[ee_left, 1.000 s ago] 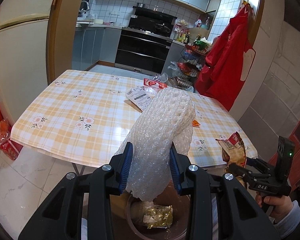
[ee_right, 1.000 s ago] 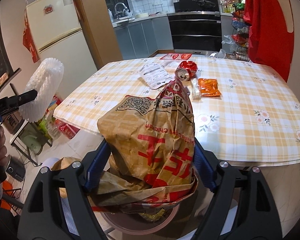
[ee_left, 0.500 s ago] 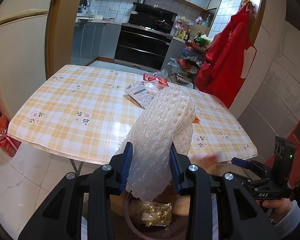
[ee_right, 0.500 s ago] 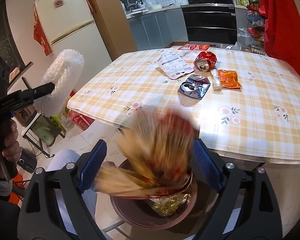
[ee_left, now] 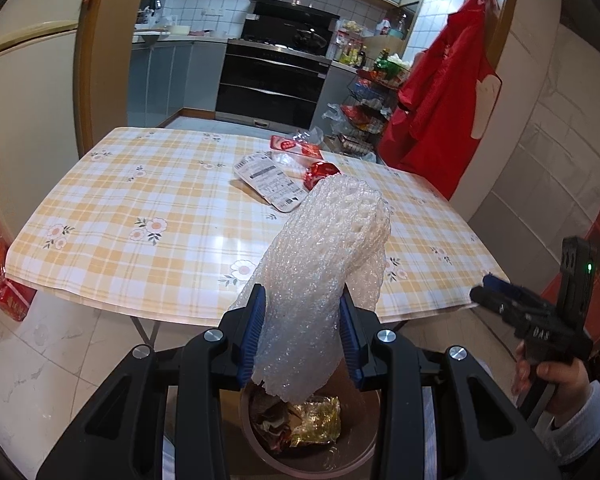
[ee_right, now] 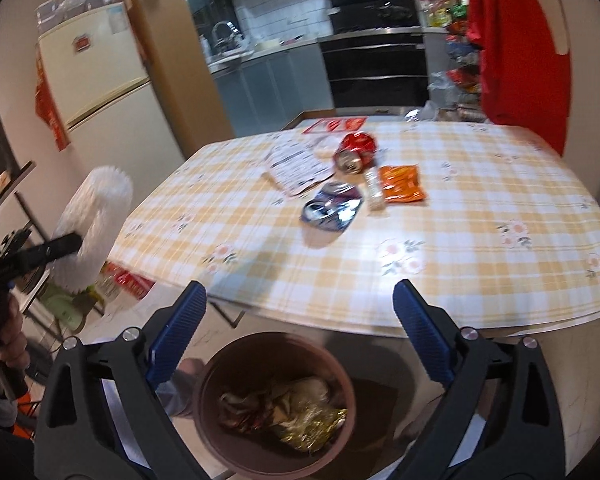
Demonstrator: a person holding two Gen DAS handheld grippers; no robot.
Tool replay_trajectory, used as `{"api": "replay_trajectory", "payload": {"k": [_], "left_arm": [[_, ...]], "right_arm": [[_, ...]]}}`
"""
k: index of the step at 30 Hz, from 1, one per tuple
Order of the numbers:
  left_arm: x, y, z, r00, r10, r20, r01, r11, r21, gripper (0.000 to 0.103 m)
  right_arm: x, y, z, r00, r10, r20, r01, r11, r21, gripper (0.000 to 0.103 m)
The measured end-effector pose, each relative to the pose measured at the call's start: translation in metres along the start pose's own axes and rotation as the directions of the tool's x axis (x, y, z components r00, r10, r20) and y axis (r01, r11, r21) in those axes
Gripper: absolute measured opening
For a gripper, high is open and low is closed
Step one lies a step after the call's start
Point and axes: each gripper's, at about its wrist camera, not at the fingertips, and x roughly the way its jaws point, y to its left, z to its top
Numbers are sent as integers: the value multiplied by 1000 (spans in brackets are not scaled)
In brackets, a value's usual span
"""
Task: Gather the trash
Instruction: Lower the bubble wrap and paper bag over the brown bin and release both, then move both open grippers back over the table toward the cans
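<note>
My left gripper (ee_left: 301,326) is shut on a white bubble-wrap sleeve (ee_left: 324,264) and holds it upright just above a brown trash bin (ee_left: 364,456). The bin (ee_right: 216,364) holds a crumpled paper bag (ee_right: 260,402) and gold foil (ee_right: 312,424). My right gripper (ee_right: 298,326) is open and empty above the bin. On the checked table (ee_right: 460,220) lie a crushed red can (ee_right: 356,148), a white label sheet (ee_right: 296,166), a blue foil packet (ee_right: 332,206), an orange packet (ee_right: 402,184) and a small white wrapper (ee_right: 372,188).
A red flat package (ee_right: 334,124) lies at the table's far edge. A fridge (ee_right: 96,80) stands to the left. The kitchen counter and oven (ee_left: 268,88) are behind. A red apron (ee_left: 440,108) hangs at the right. Red bags (ee_left: 8,300) sit on the floor.
My right gripper opened and the brown paper bag dropped from it into the bin. My left gripper still holds the bubble wrap over the bin.
</note>
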Motion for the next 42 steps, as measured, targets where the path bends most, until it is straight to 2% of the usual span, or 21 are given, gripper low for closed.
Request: {"api": "replay_trajectory", "payload": {"k": [5, 14, 16, 20, 24, 32, 42], "left_arm": [[7, -13, -4, 999, -32, -26, 32, 999, 31, 35], [24, -41, -8, 994, -73, -75, 79, 993, 84, 37], [27, -45, -9, 993, -78, -87, 86, 992, 92, 39], [34, -49, -11, 989, -95, -114, 106, 990, 91, 54], [36, -50, -11, 990, -82, -116, 94, 991, 95, 64], [36, -39, -8, 995, -42, -94, 49, 996, 71, 73], [38, -17, -1, 998, 33, -58, -30, 999, 40, 78]], "right_arm": [[-11, -15, 5, 997, -60, 43, 59, 998, 24, 96], [-18, -35, 5, 994, -88, 66, 84, 995, 62, 96], [-18, -38, 4, 994, -91, 66, 87, 994, 67, 96], [-18, -42, 3, 994, -94, 64, 89, 993, 77, 96], [-16, -45, 2, 994, -96, 58, 91, 992, 86, 96], [-9, -45, 1, 995, -93, 45, 89, 992, 84, 96], [2, -51, 2, 995, -102, 23, 100, 991, 86, 96]]}}
